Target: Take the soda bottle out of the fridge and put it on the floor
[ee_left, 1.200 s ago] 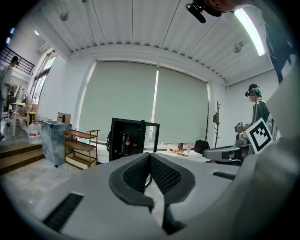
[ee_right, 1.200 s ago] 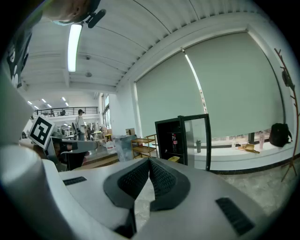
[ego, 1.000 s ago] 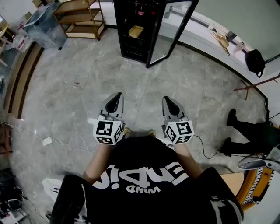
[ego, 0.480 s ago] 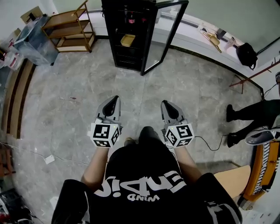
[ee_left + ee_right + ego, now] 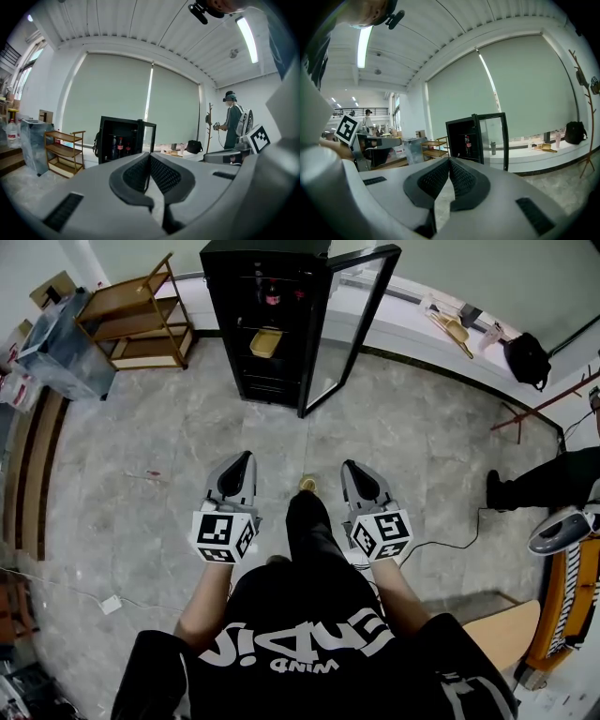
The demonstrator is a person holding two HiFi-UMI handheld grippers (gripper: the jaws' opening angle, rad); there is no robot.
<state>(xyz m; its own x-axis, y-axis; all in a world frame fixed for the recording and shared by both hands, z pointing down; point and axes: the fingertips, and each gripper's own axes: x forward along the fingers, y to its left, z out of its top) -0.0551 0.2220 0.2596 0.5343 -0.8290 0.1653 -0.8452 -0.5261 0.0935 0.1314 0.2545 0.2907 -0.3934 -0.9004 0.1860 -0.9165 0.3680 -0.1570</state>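
While the left gripper (image 5: 244, 457) and right gripper (image 5: 350, 466) hang shut and empty over the floor (image 5: 141, 446), the soda bottle (image 5: 120, 146) stands in the open fridge (image 5: 267, 251).

Each gripper view shows its own ribbed pads (image 5: 164, 176) pressed together with nothing between them (the head view gives only the tapered tips, either side of the wearer's leg (image 5: 305, 521)). From above, the bottle is no more than a red speck on the top shelf. A yellow tray (image 5: 264, 341) sits lower down, and the glass door (image 5: 345, 329) is swung out to the right. Only the left gripper view shows it upright among other red-labelled bottles (image 5: 127, 148). That view also catches a second person (image 5: 231, 119) standing at the right.
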